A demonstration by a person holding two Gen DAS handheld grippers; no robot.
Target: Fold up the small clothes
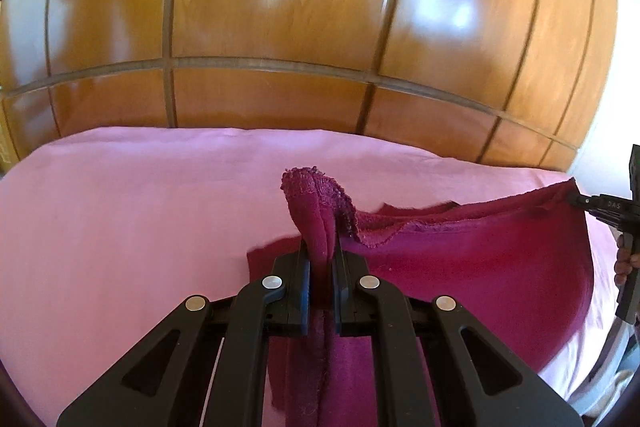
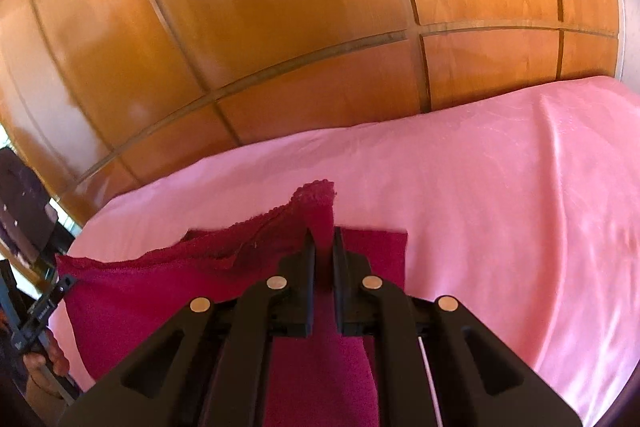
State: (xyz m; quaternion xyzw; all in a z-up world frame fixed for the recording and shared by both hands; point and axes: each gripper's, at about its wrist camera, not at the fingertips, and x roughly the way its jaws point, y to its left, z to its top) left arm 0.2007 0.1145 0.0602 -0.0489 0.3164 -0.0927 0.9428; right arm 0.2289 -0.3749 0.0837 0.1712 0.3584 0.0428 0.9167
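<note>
Over pink bed | left hand-held gripper clamped on maroon cloth corner | right hand-held gripper clamped on opposite corner | left view only: fingers at 3 o'clock

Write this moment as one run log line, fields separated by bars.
left tongs: shut on cloth corner | right tongs: shut on other corner | magenta cloth: edge lifted above pink sheet

Black linkage fingers with round silver rivets

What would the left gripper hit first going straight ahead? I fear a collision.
Probably the pink bedsheet; the left gripper, pinching the maroon cloth, angles down toward it. Depth is unclear.
</note>
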